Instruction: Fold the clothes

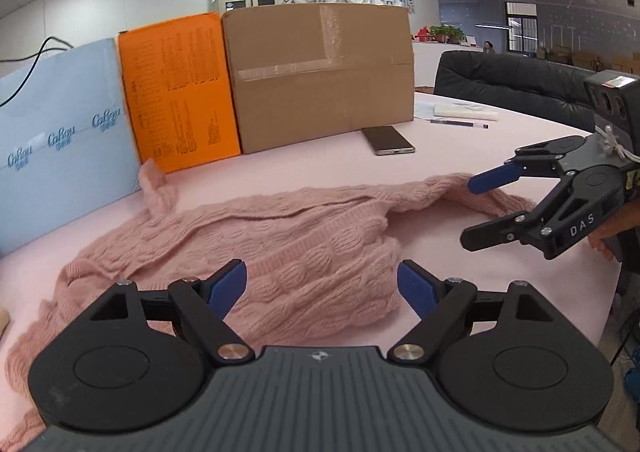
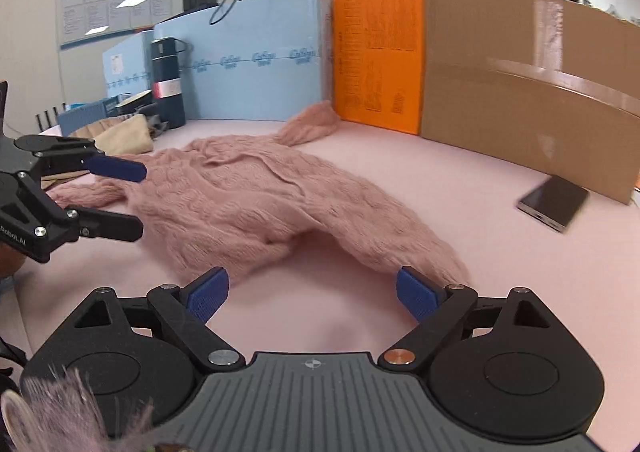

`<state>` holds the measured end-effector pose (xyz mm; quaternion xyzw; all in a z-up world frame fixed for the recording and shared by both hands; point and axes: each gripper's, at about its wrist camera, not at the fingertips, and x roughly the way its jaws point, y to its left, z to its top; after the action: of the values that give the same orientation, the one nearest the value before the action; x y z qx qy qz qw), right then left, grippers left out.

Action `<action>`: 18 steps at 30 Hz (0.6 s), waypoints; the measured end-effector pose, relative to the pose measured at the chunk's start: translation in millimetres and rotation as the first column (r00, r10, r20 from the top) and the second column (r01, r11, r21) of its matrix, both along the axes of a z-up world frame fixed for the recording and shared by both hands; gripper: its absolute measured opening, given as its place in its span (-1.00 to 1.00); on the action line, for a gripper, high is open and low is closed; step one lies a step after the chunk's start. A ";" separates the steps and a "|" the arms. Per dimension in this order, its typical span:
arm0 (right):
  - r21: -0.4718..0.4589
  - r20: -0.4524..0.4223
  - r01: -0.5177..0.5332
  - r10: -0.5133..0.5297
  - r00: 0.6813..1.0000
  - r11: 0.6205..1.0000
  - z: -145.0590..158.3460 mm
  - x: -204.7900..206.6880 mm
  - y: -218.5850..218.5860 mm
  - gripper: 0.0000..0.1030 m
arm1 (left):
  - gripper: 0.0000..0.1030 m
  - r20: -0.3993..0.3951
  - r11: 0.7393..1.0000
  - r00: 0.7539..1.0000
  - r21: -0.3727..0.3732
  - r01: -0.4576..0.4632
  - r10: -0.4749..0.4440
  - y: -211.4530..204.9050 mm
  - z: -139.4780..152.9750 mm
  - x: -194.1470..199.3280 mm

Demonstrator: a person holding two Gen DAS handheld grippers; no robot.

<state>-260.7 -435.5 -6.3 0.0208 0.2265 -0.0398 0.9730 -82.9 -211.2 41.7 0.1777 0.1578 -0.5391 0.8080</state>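
L hand-held gripper (image 1: 322, 286) wide, empty | R hand-held gripper (image 2: 312, 294) wide, empty | sweater (image 2: 256, 195) flat

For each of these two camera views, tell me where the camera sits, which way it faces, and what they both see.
Left wrist: on the left gripper, facing across the pink sweater to the boxes; right gripper and a hand at right.
Right wrist: on the right gripper, facing the sweater and blue board; left gripper at left.
Shared: sweater, orange box, cardboard box, phone, pink table.
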 end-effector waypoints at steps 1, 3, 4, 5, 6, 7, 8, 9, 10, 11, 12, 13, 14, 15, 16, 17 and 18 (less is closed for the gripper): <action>-0.017 0.006 0.030 -0.030 1.000 0.999 -1.5 -7.9 -2.8 0.76 | 0.59 0.012 1.000 1.000 0.013 -0.001 0.001 -6.5 -0.5 -0.6; -0.067 -0.003 0.097 -0.098 0.995 0.993 -4.3 -16.9 -7.7 0.76 | 0.59 0.030 0.999 1.000 0.035 -0.001 0.000 -18.5 -2.2 -2.0; -0.106 -0.021 0.140 -0.143 0.990 0.984 -6.0 -16.7 -9.6 0.76 | 0.60 0.036 0.999 0.999 0.044 0.001 -0.002 -24.0 -3.4 -2.6; -0.148 -0.047 0.176 -0.185 0.982 0.973 -8.6 -15.3 -11.9 0.76 | 0.60 0.036 0.999 0.999 0.053 0.002 -0.004 -28.2 -4.9 -2.5; -0.178 -0.067 0.195 -0.210 0.975 0.964 -11.2 -14.1 -14.3 0.76 | 0.60 0.041 0.998 0.999 0.061 0.001 -0.004 -31.8 -6.6 -2.6; -0.197 -0.082 0.200 -0.219 0.972 0.960 -13.3 -13.1 -16.5 0.76 | 0.61 0.052 0.998 0.999 0.070 0.002 -0.006 -34.2 -8.6 -4.4; -0.199 -0.101 0.184 -0.207 0.973 0.963 -14.9 -11.3 -19.3 0.66 | 0.61 0.074 0.996 0.997 0.085 0.003 -0.009 -35.3 -10.9 -4.4; -0.178 -0.124 0.159 -0.183 0.975 0.971 -15.5 -7.9 -22.7 0.17 | 0.62 0.094 0.995 0.996 0.096 -0.007 -0.002 -35.5 -13.2 -2.3; -0.139 -0.137 0.147 -0.166 0.977 0.979 -14.1 -3.8 -26.9 -0.13 | 0.62 0.114 0.994 0.993 0.107 -0.017 0.004 -35.7 -15.5 -0.2; -0.124 -0.139 0.151 -0.168 0.976 0.981 -10.9 0.8 -29.6 -0.67 | 0.64 0.130 0.993 0.991 0.115 -0.026 0.010 -35.5 -17.8 2.6; -0.144 -0.142 0.157 -0.177 0.974 0.977 -7.4 5.8 -30.3 -0.81 | 0.68 0.110 0.994 0.994 0.107 -0.026 0.014 -32.8 -19.5 9.9; -0.161 -0.140 0.162 -0.185 0.973 0.974 -2.6 12.4 -31.4 -0.81 | 0.70 0.060 0.996 0.998 0.089 -0.019 0.013 -30.3 -21.2 18.6; -0.167 -0.131 0.163 -0.186 0.974 0.972 4.9 22.4 -33.1 -0.81 | 0.71 0.006 0.997 1.000 0.071 -0.010 0.010 -27.7 -23.4 27.9; -0.167 -0.114 0.157 -0.177 0.978 0.973 15.0 36.2 -34.4 -0.81 | 0.76 -0.074 0.999 0.997 0.047 0.007 -0.003 -25.1 -28.8 41.4; -0.172 -0.088 0.141 -0.158 0.984 0.975 27.8 53.4 -33.2 -0.81 | 0.77 -0.143 0.998 0.990 0.061 0.013 -0.004 -26.2 -31.4 52.9; -0.176 -0.060 0.116 -0.128 0.990 0.978 42.5 71.4 -28.6 -0.81 | 0.77 -0.208 0.998 0.978 0.068 0.018 -0.004 -26.5 -33.6 64.1; -0.179 -0.029 0.084 -0.091 0.995 0.980 58.7 89.5 -21.1 -0.81 | 0.77 -0.255 0.999 0.967 0.033 0.018 -0.009 -21.8 -32.5 72.9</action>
<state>-171.2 -456.6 52.4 -0.0566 0.2388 -0.1029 0.9639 -10.0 -233.0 9.2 0.1223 0.2683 -0.5601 0.7741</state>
